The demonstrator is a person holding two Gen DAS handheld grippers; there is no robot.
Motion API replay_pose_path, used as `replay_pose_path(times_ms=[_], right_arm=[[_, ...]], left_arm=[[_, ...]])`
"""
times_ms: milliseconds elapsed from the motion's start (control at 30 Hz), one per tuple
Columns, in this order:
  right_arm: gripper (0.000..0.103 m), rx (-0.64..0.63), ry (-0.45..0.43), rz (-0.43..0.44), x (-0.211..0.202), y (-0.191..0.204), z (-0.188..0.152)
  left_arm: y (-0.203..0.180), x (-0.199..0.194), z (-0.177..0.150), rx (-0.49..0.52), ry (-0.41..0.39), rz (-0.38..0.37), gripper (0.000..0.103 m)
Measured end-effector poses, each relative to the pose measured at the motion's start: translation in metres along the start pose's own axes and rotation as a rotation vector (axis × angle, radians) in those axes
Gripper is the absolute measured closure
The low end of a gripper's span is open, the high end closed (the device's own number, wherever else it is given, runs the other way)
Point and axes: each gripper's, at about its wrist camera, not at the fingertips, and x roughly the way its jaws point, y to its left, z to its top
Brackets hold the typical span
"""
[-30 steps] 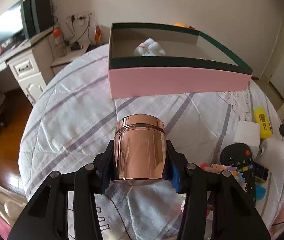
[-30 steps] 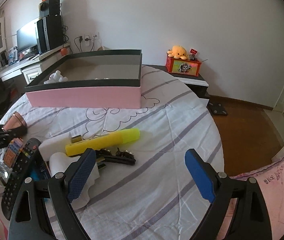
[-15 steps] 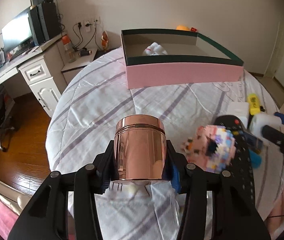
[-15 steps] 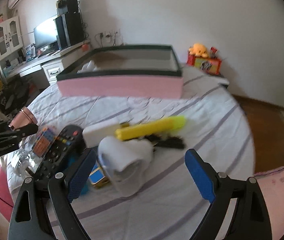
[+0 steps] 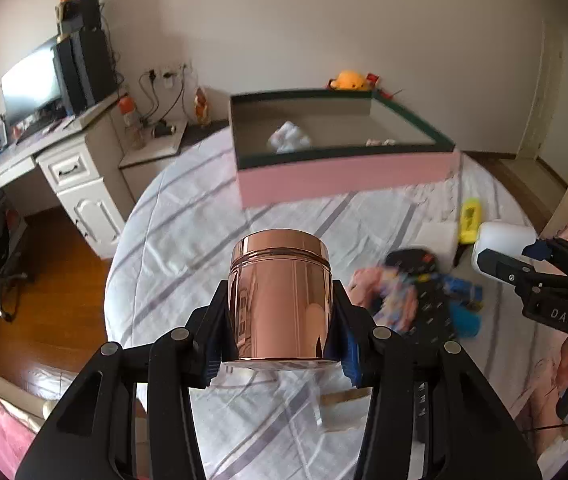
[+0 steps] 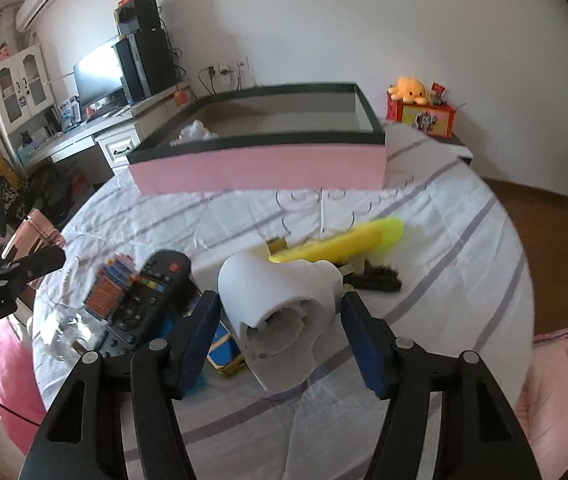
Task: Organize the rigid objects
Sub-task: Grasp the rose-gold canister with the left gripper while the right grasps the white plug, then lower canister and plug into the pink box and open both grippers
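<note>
1. Left hand-held gripper (image 5: 279,344): closed on a copper jar (image 5: 279,300), held upright and lifted above the bed (image 5: 171,248). The jar is not yet in the box.
2. Right hand-held gripper (image 6: 279,340): its pads stand either side of a white holder (image 6: 279,312), which looks raised off the sheet; judged to be gripping it, though the contact on the right pad is not plain.
3. Left on the sheet, bunched close together: a remote control (image 6: 139,300), a pink block toy (image 6: 109,284), a yellow marker (image 6: 340,244), a small blue box (image 6: 223,348), a dark hair clip (image 6: 376,280) and a clear glass piece (image 6: 63,332).
4. Pink box (image 6: 259,172) at the far side of the bed: open-topped, holding one white item (image 5: 288,141) and a smaller pale thing; most of its floor is bare.
5. Progress, as judged: early. Two items in transit, roughly six remaining.
6. Clearance: open sheet lies between the clutter and the near box wall. The bed edge falls away close on the left, with a desk (image 5: 63,160) beyond.
</note>
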Motion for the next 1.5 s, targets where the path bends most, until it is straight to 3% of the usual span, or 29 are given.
replay_pose_path(times_ms=[233,500,700,833,1133,1500], right_arm=[[0.039,-0.048,-0.093,-0.009,-0.021,-0.001,0.039],[0.039,-0.106,-0.139,0.015,-0.008,-0.001,0.110],[0.039,-0.117,-0.069,0.054,0.050,-0.003,0.174],[0.039,-0.119,0.012,0.053,0.097,-0.004,0.199],[0.039,-0.111,0.166,0.050,0.183,-0.010,0.216],[0.038,-0.104,0.249,0.077,0.211,-0.006,0.214]], left_arm=[[-0.016,-0.011,0.035,0.033,-0.070,-0.059,0.056],[-0.023,0.009,0.113,0.089,-0.098,-0.067,0.056],[-0.019,0.057,0.177,0.127,-0.038,-0.060,0.056],[-0.010,0.111,0.209,0.127,0.042,-0.027,0.056],[0.009,0.191,0.223,0.099,0.174,0.004,0.056],[0.015,0.230,0.213,0.072,0.257,0.027,0.054]])
